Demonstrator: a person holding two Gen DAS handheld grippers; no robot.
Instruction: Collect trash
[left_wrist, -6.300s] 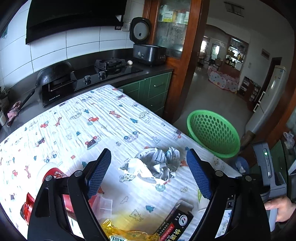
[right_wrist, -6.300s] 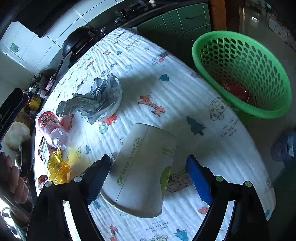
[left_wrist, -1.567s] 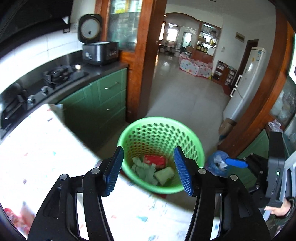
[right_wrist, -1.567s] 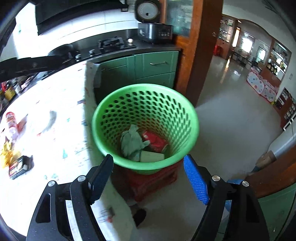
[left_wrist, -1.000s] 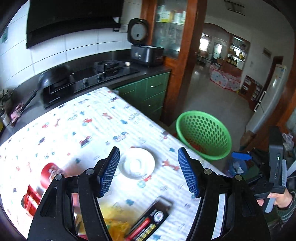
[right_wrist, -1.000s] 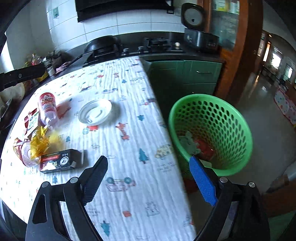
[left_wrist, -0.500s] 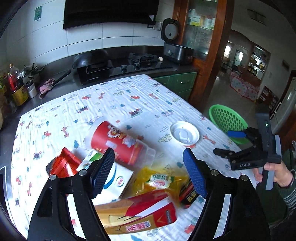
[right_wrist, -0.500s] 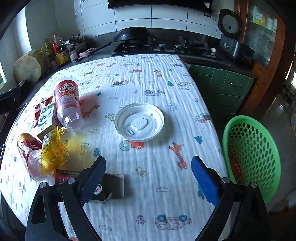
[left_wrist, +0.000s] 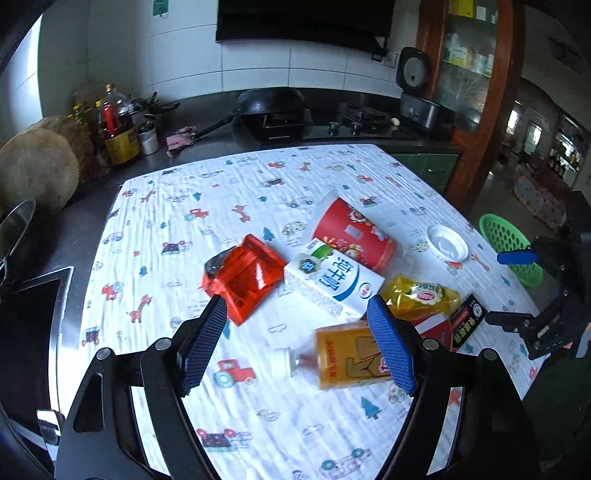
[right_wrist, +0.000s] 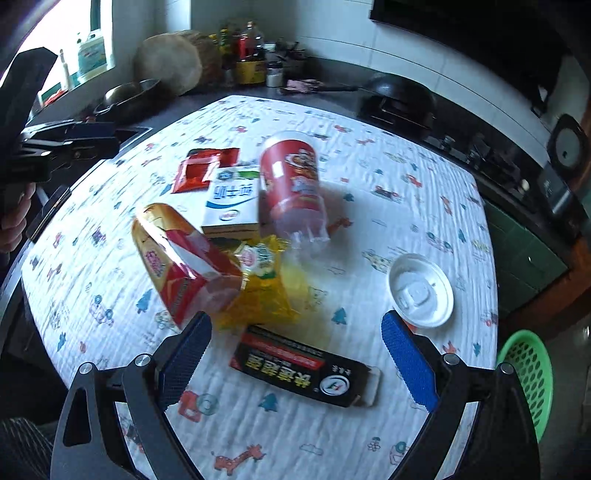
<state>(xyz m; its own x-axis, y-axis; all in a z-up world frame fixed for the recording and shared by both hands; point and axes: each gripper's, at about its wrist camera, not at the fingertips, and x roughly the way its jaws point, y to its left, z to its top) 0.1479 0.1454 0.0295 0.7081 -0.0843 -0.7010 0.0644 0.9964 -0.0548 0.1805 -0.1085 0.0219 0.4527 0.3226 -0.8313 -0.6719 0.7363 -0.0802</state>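
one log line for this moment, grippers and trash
left gripper: open, empty | right gripper: open, empty, above black box | green basket: beside table

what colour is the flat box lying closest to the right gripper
Black, with a red stripe and yellow lettering. The box shows best in the right wrist view, just ahead of the open right gripper.

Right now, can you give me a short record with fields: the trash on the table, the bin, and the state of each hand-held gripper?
surface: table with white cartoon-print cloth
trash: red foil packet; white and blue milk carton; red printed plastic cup lying on its side; yellow crinkled wrapper; amber plastic bottle; black flat box; white round plastic lid
bin: green perforated basket, beyond the table edge
left hand-held gripper: open, holding nothing
right hand-held gripper: open, holding nothing
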